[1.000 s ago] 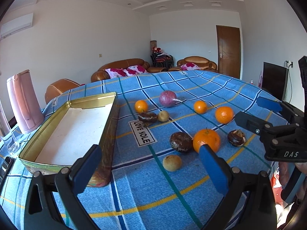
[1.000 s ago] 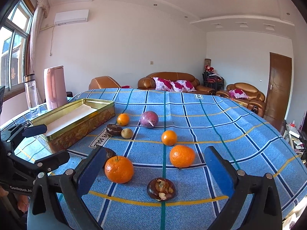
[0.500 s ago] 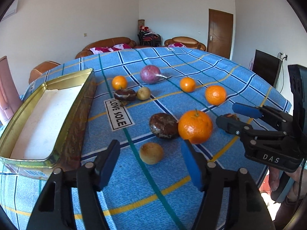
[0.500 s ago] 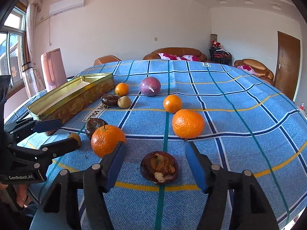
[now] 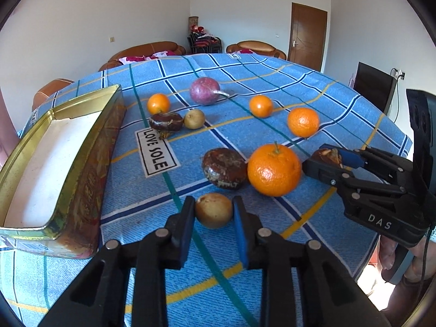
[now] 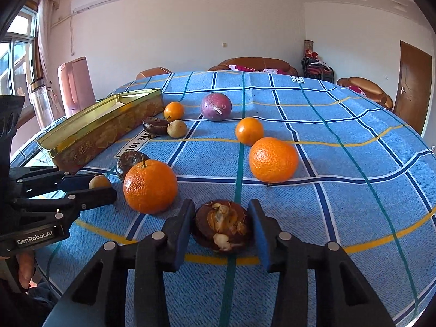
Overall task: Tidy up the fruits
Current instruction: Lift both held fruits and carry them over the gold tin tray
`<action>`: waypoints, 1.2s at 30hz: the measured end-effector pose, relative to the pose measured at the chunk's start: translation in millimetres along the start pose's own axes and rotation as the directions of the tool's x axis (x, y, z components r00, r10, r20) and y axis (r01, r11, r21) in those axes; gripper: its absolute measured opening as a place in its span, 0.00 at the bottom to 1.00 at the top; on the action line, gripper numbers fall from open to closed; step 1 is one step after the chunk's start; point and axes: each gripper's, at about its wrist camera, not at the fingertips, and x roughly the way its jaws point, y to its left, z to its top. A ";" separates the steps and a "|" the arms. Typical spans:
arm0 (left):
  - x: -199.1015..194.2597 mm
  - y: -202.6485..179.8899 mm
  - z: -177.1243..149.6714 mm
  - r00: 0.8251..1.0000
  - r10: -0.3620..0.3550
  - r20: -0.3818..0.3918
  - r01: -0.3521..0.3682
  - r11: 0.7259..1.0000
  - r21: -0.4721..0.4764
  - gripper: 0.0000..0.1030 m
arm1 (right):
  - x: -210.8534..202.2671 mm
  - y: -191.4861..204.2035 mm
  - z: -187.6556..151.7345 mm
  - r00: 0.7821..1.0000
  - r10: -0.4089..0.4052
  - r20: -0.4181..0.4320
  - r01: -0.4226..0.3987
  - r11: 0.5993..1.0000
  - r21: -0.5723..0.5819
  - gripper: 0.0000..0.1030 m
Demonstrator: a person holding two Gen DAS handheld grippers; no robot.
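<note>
Fruit is lying scattered on the blue checked cloth (image 5: pixel 313 87) beside the open tin (image 5: pixel 62 163). The left gripper (image 5: pixel 214 212), wide open a second ago, has just been closing and is now pinching a small yellow fruit (image 5: pixel 214 210). The right gripper (image 6: pixel 222 226) has been closing too, its pads now touching a split brown fruit (image 6: pixel 222 226). Both fruits are still sitting on the cloth. A large orange (image 6: pixel 150 185) is hiding part of another brown fruit (image 6: pixel 129 160) behind it.
</note>
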 end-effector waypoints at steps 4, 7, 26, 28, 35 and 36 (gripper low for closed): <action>-5.6 3.4 0.8 0.999 0.011 0.033 -0.011 1.000 0.001 0.28 | -8.7 3.2 5.4 0.999 0.004 0.033 -0.003 1.000 -0.011 0.41; -12.0 7.1 3.0 0.997 0.026 0.068 -0.026 1.000 -0.001 0.28 | -13.1 8.1 8.9 0.999 0.009 0.053 -0.008 1.000 -0.025 0.41; -46.5 19.6 13.2 0.965 0.128 0.227 -0.129 0.992 -0.009 0.28 | -24.7 39.5 33.6 0.987 0.081 0.140 -0.065 0.991 -0.116 0.41; -49.0 22.5 14.1 0.963 0.134 0.235 -0.134 0.991 -0.017 0.28 | -23.9 42.5 35.5 0.986 0.088 0.143 -0.070 0.990 -0.125 0.41; -56.8 29.8 14.9 0.952 0.163 0.258 -0.160 0.987 -0.034 0.28 | -23.1 54.5 46.7 0.980 0.117 0.160 -0.092 0.984 -0.155 0.41; -57.9 31.3 15.2 0.951 0.167 0.261 -0.163 0.986 -0.038 0.28 | -22.8 55.8 48.8 0.979 0.121 0.162 -0.095 0.983 -0.157 0.41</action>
